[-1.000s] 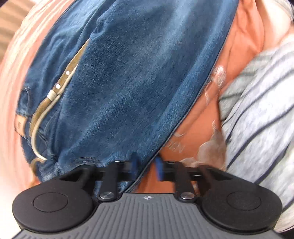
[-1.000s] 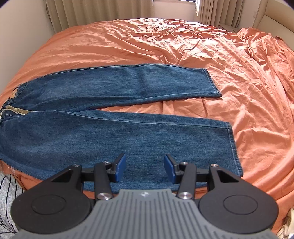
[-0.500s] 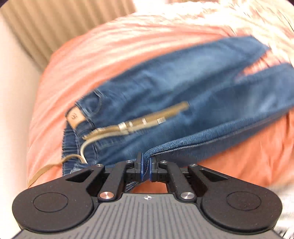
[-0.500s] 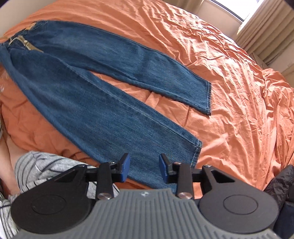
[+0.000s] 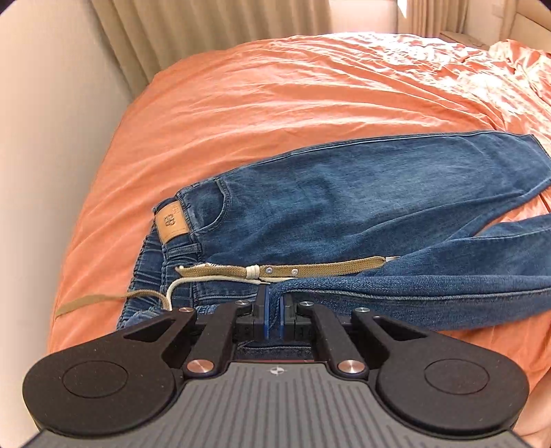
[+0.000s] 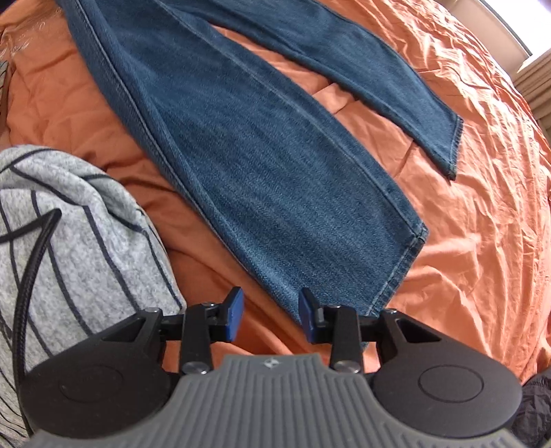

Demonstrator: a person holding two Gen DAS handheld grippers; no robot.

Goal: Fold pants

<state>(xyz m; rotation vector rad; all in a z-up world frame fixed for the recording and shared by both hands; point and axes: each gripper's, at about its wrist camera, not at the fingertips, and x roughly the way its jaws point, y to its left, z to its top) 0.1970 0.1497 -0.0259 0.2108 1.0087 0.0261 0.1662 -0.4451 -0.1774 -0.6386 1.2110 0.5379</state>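
Blue jeans [image 5: 361, 203] lie spread on an orange bed sheet [image 5: 275, 103], with a tan drawstring [image 5: 310, 270] and a leather patch [image 5: 171, 224] at the waist. My left gripper [image 5: 273, 315] is shut on the near waist edge of the jeans and lifts that edge. In the right wrist view both legs of the jeans [image 6: 258, 155] run diagonally towards the lower right. My right gripper [image 6: 270, 315] is open and empty, just short of the near leg's hem corner [image 6: 344, 299].
A grey striped garment [image 6: 69, 234] with a black cable [image 6: 31, 275] across it lies at the left of the right gripper. A beige wall [image 5: 51, 138] and curtains [image 5: 206, 31] border the bed. The sheet [image 6: 482, 206] is wrinkled at the right.
My left gripper closed on the jeans' edge and pulled back, so the whole waist now shows. My right gripper moved down along the near leg to its hem and stayed open.
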